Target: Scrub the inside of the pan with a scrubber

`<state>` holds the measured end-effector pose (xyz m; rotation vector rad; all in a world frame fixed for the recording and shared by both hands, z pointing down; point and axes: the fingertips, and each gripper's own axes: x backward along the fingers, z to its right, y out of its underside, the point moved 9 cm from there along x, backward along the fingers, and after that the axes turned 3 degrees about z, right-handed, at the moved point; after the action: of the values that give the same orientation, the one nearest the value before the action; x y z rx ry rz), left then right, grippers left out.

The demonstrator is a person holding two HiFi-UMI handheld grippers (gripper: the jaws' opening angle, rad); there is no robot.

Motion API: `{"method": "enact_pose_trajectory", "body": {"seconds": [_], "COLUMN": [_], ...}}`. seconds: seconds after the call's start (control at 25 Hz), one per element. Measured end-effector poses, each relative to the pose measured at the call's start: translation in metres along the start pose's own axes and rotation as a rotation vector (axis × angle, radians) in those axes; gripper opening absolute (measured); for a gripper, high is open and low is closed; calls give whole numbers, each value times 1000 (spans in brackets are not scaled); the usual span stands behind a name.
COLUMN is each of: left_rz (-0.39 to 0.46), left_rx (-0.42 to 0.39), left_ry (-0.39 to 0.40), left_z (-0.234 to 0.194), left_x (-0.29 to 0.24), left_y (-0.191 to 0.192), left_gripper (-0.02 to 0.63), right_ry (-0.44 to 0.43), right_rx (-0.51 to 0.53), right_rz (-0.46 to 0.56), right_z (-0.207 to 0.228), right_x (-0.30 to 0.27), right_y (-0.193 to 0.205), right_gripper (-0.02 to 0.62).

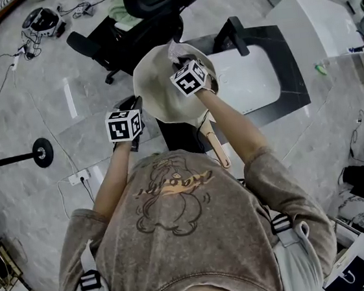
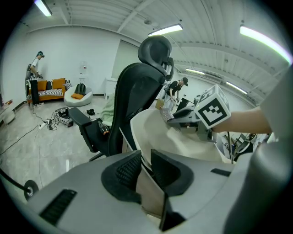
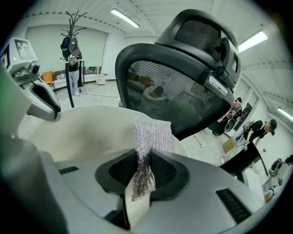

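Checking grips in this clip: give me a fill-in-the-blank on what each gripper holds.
The left gripper is shut on the rim of a cream ___.
The right gripper pinches a silvery ___.
Behind them stands a black office ___.
Missing: pan; scrubber; chair.

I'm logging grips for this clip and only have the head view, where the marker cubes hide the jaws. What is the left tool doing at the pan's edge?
Observer: In the left gripper view, the left tool is shut on the rim of the pan, with the cream wall between its jaws.
Operator: And the right tool, is it carrying anything?
Observer: Yes. In the right gripper view, the right tool is shut on a silvery mesh scrubber, which sticks out past the jaws toward the pan's inside. I can't confirm contact with the surface.
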<state>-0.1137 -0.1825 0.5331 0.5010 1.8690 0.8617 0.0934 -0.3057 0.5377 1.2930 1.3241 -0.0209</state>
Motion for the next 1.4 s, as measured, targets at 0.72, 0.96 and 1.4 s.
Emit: {"method": "enact_pose_trajectory", "body": {"seconds": [0.72,0.96,1.4], "left_rz": [-9,-13,-22], "left_rx": [5,4,3], "left_ry": [-4,-26,-38], "left_z": [5,7,8], "left_x": [3,3,1], "left_y": [4,2,1], "left_gripper": [78,77,77], "right_ry": [125,102,-49], "right_rx": [-45,-31,108], "right_rz": [-37,-100,-203], "right_z": [47,60,42], "right_x": [36,51,64], "right_y": [24,42,54], "right_gripper": [81,81,80]}}
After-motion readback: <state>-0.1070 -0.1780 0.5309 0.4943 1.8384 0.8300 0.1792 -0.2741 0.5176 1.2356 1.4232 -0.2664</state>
